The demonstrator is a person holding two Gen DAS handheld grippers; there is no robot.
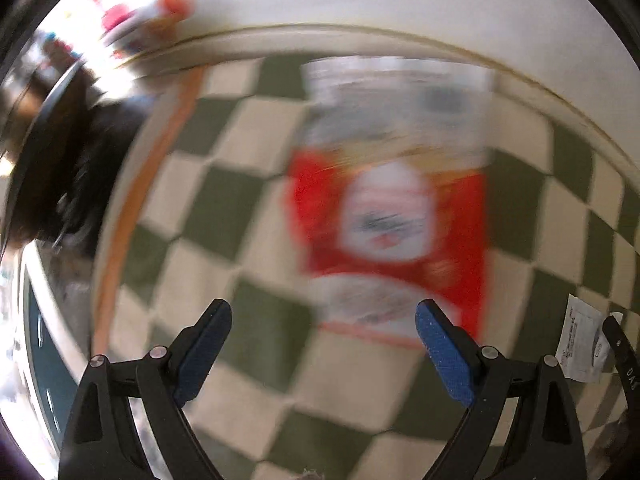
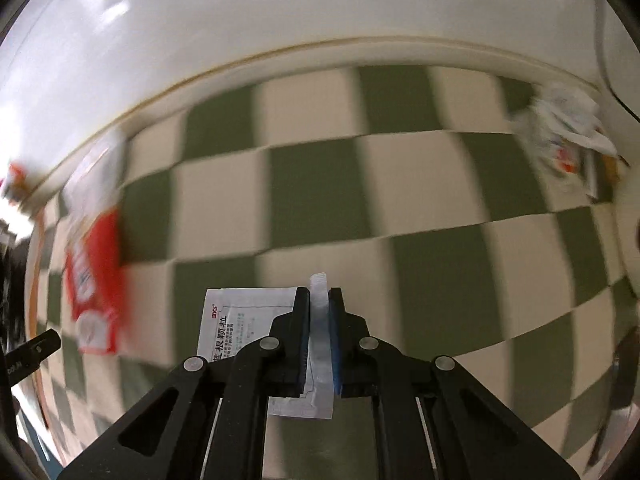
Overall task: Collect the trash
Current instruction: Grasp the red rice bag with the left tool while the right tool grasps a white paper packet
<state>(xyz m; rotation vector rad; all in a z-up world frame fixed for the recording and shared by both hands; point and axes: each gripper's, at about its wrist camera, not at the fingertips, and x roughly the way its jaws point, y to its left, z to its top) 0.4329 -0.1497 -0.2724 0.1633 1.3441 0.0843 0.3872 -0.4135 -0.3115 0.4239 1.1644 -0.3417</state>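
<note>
My left gripper (image 1: 324,320) is open and empty above the green-and-cream checkered cloth (image 1: 224,208). A red and clear snack wrapper (image 1: 392,208) lies flat on the cloth just ahead of it, blurred. My right gripper (image 2: 319,300) is shut on a white medicine sachet (image 2: 244,316) with red and black print, held edge-on between the pads above the cloth. That sachet also shows at the right edge of the left wrist view (image 1: 582,344). The red wrapper shows at the left of the right wrist view (image 2: 94,272).
Crumpled white wrappers (image 2: 568,136) lie at the cloth's far right corner by the white wall (image 2: 320,8). A dark round object (image 1: 56,168) stands at the left of the cloth. Colourful blurred items (image 1: 148,12) sit far left. The cloth's orange border (image 1: 132,208) runs down the left.
</note>
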